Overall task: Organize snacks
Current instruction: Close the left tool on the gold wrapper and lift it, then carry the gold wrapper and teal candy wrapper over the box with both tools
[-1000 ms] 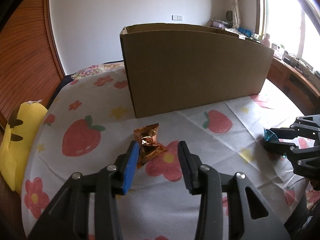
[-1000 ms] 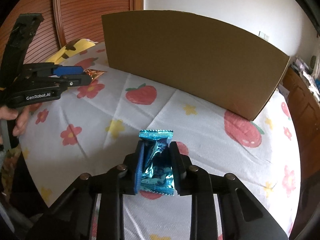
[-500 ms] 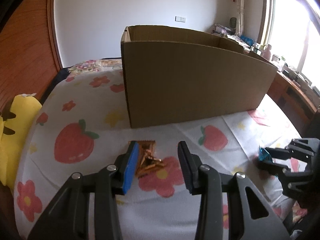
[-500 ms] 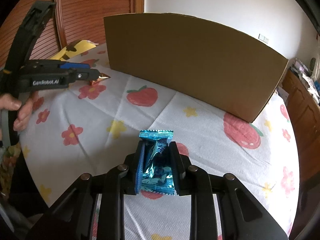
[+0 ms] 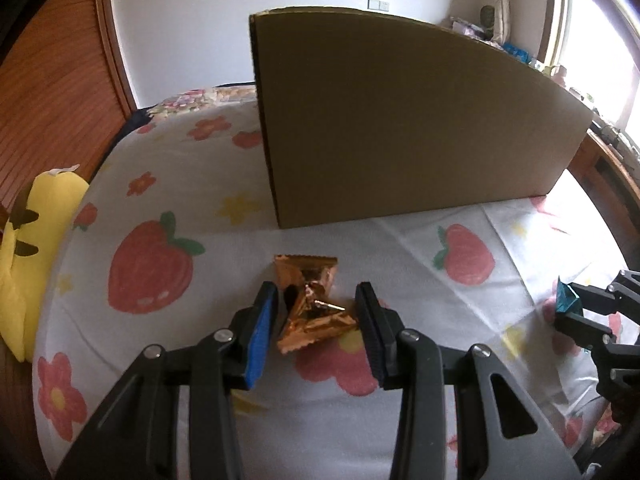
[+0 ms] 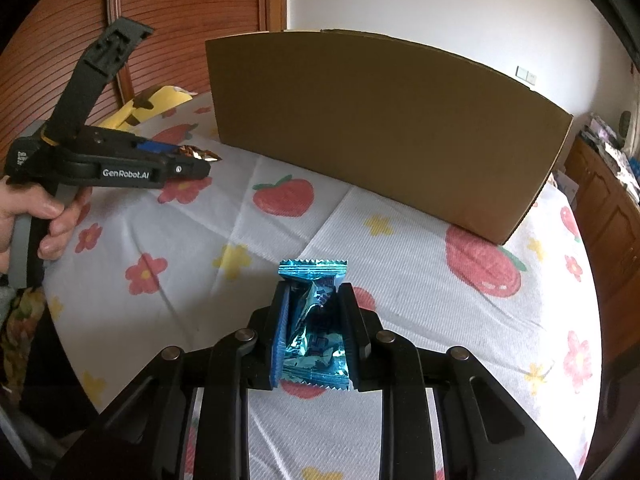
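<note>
My left gripper (image 5: 316,300) is shut on an orange foil snack packet (image 5: 310,306) and holds it above the strawberry-print cloth; the packet's tip shows past its fingers in the right wrist view (image 6: 202,155). My right gripper (image 6: 313,294) is shut on a blue foil snack packet (image 6: 314,328), also above the cloth; in the left wrist view this packet (image 5: 566,300) shows at the far right. A large open cardboard box (image 5: 400,120) stands on the table beyond both grippers, also in the right wrist view (image 6: 372,120).
A yellow plush toy (image 5: 36,240) lies at the table's left edge. A wooden panelled wall (image 6: 180,20) stands behind it. A wooden cabinet (image 6: 608,208) with clutter and a bright window are at the right. A hand (image 6: 48,216) holds the left gripper.
My left gripper has lifted the orange packet off the cloth and carried it upward toward the box. The right gripper holds the blue packet almost unmoved.
</note>
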